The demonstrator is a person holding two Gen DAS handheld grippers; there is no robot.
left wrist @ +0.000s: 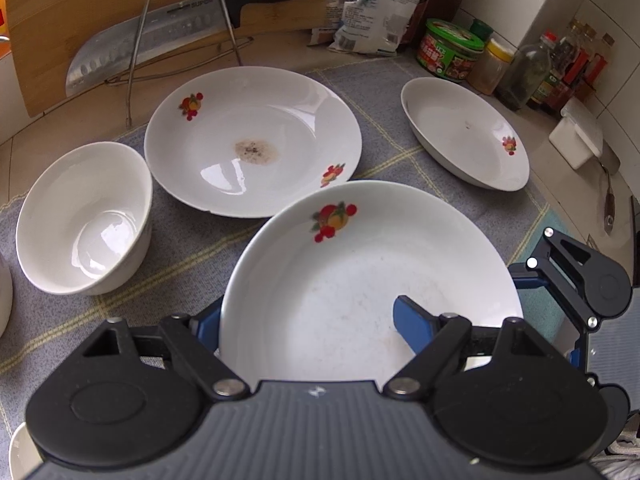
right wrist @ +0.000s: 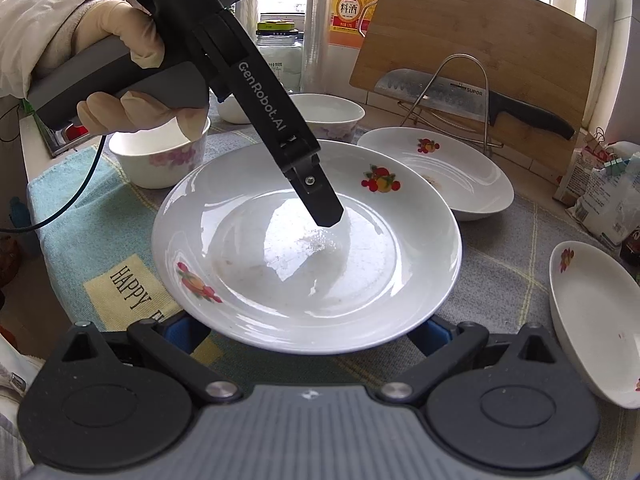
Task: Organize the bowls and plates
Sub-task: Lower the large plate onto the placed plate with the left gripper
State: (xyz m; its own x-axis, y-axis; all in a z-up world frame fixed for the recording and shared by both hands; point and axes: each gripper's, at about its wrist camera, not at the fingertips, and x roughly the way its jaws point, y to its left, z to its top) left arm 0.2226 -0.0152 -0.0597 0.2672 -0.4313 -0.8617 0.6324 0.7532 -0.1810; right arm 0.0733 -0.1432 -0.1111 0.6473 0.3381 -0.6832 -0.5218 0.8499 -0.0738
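A white plate with fruit prints (left wrist: 360, 264) (right wrist: 280, 280) sits between both grippers over the grey checked cloth (left wrist: 180, 264). My left gripper (left wrist: 310, 324) is shut on its near wall. One blue finger (left wrist: 412, 326) lies inside the dish and the other (left wrist: 208, 320) is outside under the rim. In the right wrist view that inner finger (right wrist: 320, 196) reaches down into the plate. My right gripper (right wrist: 308, 330) (left wrist: 560, 280) has its jaws wide apart, tips hidden under the plate's rim. A stained plate (left wrist: 252, 140) (right wrist: 436, 168), a third plate (left wrist: 464, 132) (right wrist: 592, 328) and a plain bowl (left wrist: 84, 220) lie around.
Two flowered bowls (right wrist: 160, 156) (right wrist: 328, 120) stand behind the gloved hand (right wrist: 120, 40). A wire rack (left wrist: 180, 24), a cleaver (left wrist: 160, 32) and a cutting board (right wrist: 480, 40) line the back. Jars and bottles (left wrist: 452, 48) crowd the right wall, beside a white box (left wrist: 576, 136).
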